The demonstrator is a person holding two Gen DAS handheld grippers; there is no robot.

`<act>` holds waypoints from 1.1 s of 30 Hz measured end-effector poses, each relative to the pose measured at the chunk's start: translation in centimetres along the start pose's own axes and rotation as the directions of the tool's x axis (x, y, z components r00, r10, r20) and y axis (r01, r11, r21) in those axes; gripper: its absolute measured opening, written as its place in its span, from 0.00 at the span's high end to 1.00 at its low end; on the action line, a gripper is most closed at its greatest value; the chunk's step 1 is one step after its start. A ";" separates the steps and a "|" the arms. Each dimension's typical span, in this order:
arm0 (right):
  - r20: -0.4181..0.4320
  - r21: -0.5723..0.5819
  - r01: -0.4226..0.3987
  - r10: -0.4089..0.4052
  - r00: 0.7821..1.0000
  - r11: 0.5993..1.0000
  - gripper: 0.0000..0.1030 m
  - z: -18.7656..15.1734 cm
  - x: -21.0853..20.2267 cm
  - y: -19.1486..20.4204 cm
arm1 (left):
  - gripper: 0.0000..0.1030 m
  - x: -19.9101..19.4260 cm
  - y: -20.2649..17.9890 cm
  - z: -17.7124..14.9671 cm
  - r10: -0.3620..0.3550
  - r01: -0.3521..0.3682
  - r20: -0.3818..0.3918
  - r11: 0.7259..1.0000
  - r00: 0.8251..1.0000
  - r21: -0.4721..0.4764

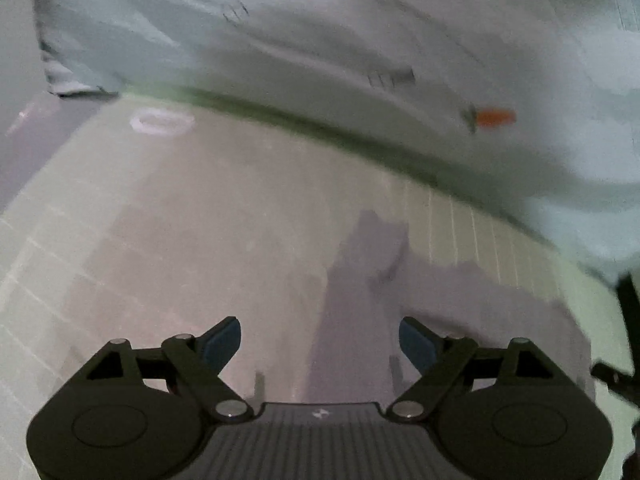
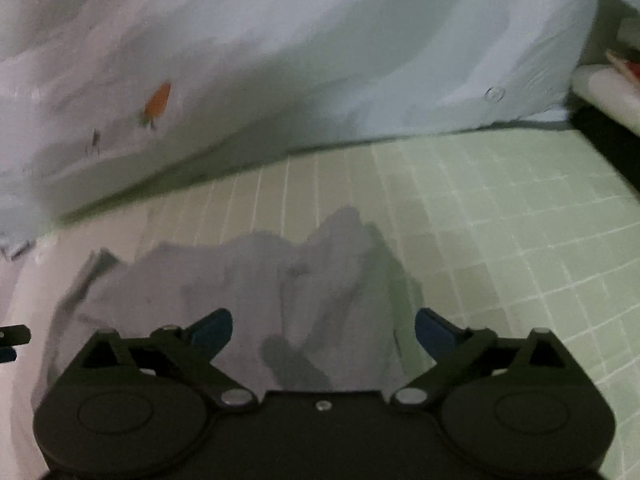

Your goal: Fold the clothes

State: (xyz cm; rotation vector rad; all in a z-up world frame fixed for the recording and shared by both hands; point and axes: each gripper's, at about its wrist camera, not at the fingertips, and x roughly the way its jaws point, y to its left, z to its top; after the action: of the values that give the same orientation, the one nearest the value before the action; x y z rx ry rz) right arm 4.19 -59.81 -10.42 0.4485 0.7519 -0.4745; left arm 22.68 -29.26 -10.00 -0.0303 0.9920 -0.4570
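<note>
A pale blue-white garment (image 1: 320,40) with a small orange carrot print (image 1: 494,117) lies spread across the far part of a green gridded mat (image 1: 200,220). Its near edge runs across both views. My left gripper (image 1: 320,328) is open over bare mat, short of that edge, with nothing between its blue pads. In the right wrist view the garment (image 2: 320,60) shows the carrot print (image 2: 158,100) and a clear button (image 2: 495,94). My right gripper (image 2: 324,318) is open wide over the mat (image 2: 500,200), also short of the cloth edge and holding nothing.
A white roll (image 2: 600,88) and other items lie past the mat's dark right border (image 2: 600,148). A faint white ring mark (image 1: 162,121) sits on the mat at the left. Both grippers cast shadows on the mat. The other gripper shows at each view's side edge.
</note>
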 end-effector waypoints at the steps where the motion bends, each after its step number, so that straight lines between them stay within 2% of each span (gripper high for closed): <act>1: -0.010 0.001 -0.001 0.001 1.000 1.000 0.03 -0.2 0.3 -0.1 | 0.15 0.5 -0.2 -0.2 0.002 -0.002 -0.011 1.000 1.000 0.010; 7: -0.048 0.056 -0.014 0.017 0.999 0.998 0.01 -1.1 2.2 -1.6 | 0.12 3.4 -1.0 -0.9 -0.043 0.045 -0.091 0.999 0.995 0.020; 11: -0.058 0.121 -0.074 0.082 0.995 0.990 0.00 -1.5 3.3 -2.4 | 0.10 4.3 -1.5 -0.7 -0.072 0.073 -0.122 0.997 0.990 0.011; 15: -0.077 0.223 -0.170 0.192 0.978 0.960 0.00 -2.0 4.6 -3.1 | 0.09 5.1 -1.8 -0.8 -0.120 0.119 -0.133 0.993 0.984 -0.016; 19: -0.076 0.213 -0.194 0.214 0.974 0.958 0.00 -2.1 4.7 -1.9 | 0.09 5.9 -2.2 -1.5 -0.161 0.153 -0.158 0.986 0.974 -0.065; 21: -0.089 0.226 -0.226 0.252 0.964 0.947 0.00 -2.1 4.8 -1.5 | 0.08 5.9 -2.7 -2.0 -0.183 0.174 -0.155 0.982 0.971 -0.072; 23: -0.093 0.284 -0.278 0.315 0.945 0.918 0.01 -2.3 5.1 -1.2 | 0.08 6.0 -3.2 -2.5 -0.205 0.195 -0.151 0.978 0.967 -0.079; 24: -0.096 0.305 -0.293 0.335 0.937 0.906 0.04 -2.4 5.3 -1.0 | 0.11 5.9 -3.7 -2.8 -0.212 0.203 -0.148 0.977 0.966 -0.069; 25: -0.105 0.302 -0.296 0.340 0.934 0.906 0.19 -2.5 5.3 -0.7 | 0.16 5.7 -4.2 -3.2 -0.203 0.199 -0.136 0.979 0.970 -0.047; 26: -0.111 0.304 -0.301 0.347 0.931 0.904 0.40 -2.6 5.2 -0.5 | 0.31 5.3 -4.4 -3.3 -0.200 0.196 -0.126 0.980 0.972 -0.038; 28: -0.095 0.342 -0.329 0.380 0.920 0.880 0.57 -2.7 4.7 -0.6 | 0.46 4.2 -4.6 -3.6 -0.195 0.193 -0.108 0.981 0.975 -0.023; 29: -0.084 0.359 -0.342 0.395 0.915 0.869 0.61 -2.8 4.3 -0.5 | 0.58 3.7 -4.7 -3.8 -0.192 0.192 -0.099 0.981 0.976 -0.016; 30: -0.066 0.363 -0.353 0.401 0.914 0.863 0.62 -3.0 3.4 -0.4 | 0.64 3.1 -4.7 -3.9 -0.190 0.190 -0.090 0.982 0.978 -0.009; 33: -0.014 0.384 -0.392 0.429 0.903 0.836 0.67 -4.0 0.5 0.1 | 0.68 0.6 -5.3 -4.8 -0.184 0.187 -0.055 0.982 0.981 0.041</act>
State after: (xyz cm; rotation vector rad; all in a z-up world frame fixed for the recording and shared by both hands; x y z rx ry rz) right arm 2.44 -57.65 -13.32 0.9773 0.6349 -0.1844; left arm 17.14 -33.40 -11.91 -0.0701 1.0330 -0.6546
